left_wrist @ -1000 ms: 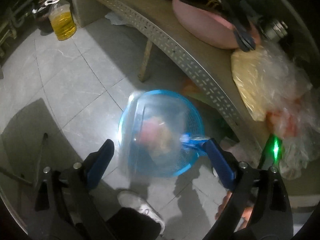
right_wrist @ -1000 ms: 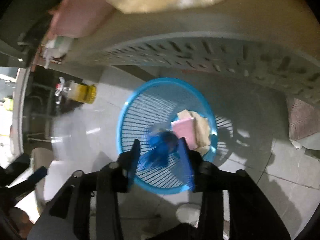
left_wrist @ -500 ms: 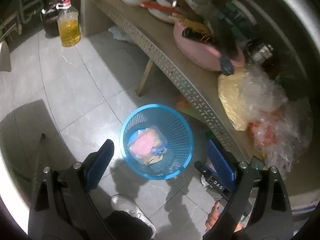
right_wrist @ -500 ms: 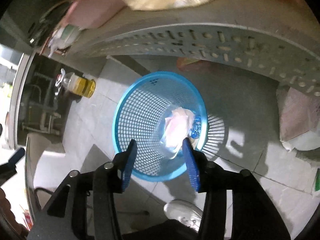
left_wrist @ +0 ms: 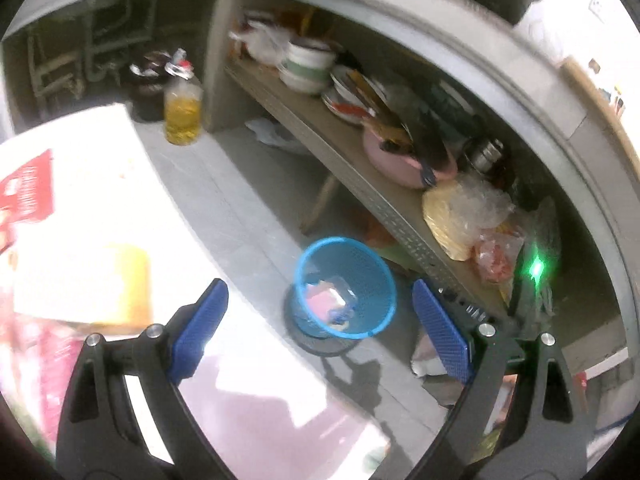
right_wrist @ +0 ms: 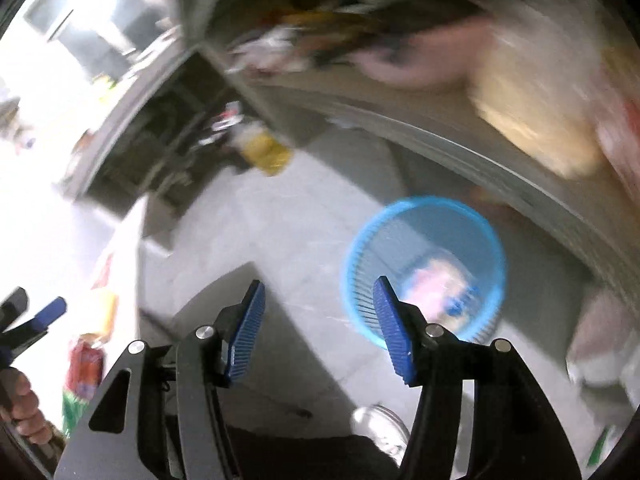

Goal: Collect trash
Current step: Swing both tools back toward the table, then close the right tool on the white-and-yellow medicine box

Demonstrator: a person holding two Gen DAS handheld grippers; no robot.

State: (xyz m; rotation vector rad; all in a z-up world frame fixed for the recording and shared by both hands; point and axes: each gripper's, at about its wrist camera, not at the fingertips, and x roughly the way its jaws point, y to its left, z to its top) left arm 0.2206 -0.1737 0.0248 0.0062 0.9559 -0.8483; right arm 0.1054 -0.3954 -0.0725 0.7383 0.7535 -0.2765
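Blue mesh, that is the trash basket [left_wrist: 346, 288], standing on the grey tiled floor [left_wrist: 240, 216] just beside the low shelf [left_wrist: 360, 176], with pink and blue scraps [left_wrist: 328, 300] lying in its bottom (the right view is too blurred to tell them apart). My left gripper [left_wrist: 320, 328] is spread wide and holds nothing. My right gripper [right_wrist: 318, 332] also gapes, nothing between its fingers.
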